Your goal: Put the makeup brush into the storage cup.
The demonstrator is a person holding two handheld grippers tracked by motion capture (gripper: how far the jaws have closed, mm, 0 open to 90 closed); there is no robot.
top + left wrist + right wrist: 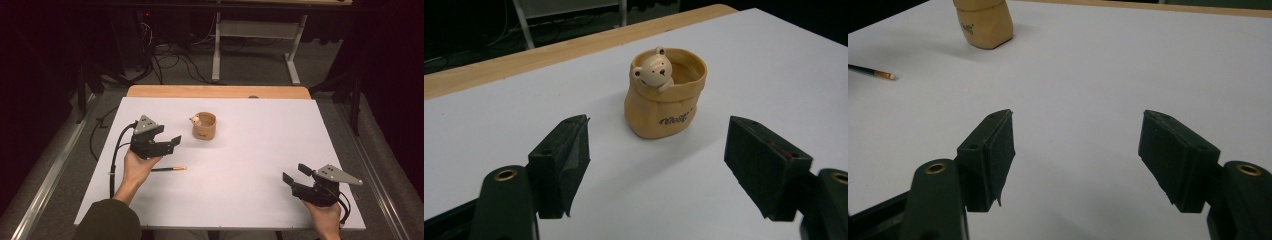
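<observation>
We aim our left gripper (176, 141), jaws spread and empty, at the tan ceramic bear cup (665, 92) standing mid-worktop (250, 165), likely lining up a grasp; our right gripper (295, 173) waits apart, also spread.

The person is wearing an olive-green sleeve (107, 220) on the left arm. Each black gripper, left (170, 141) and right (295, 174), is carrying a grey three-cornered plate, brass-ringed screw holes and a trailing black cable.
</observation>
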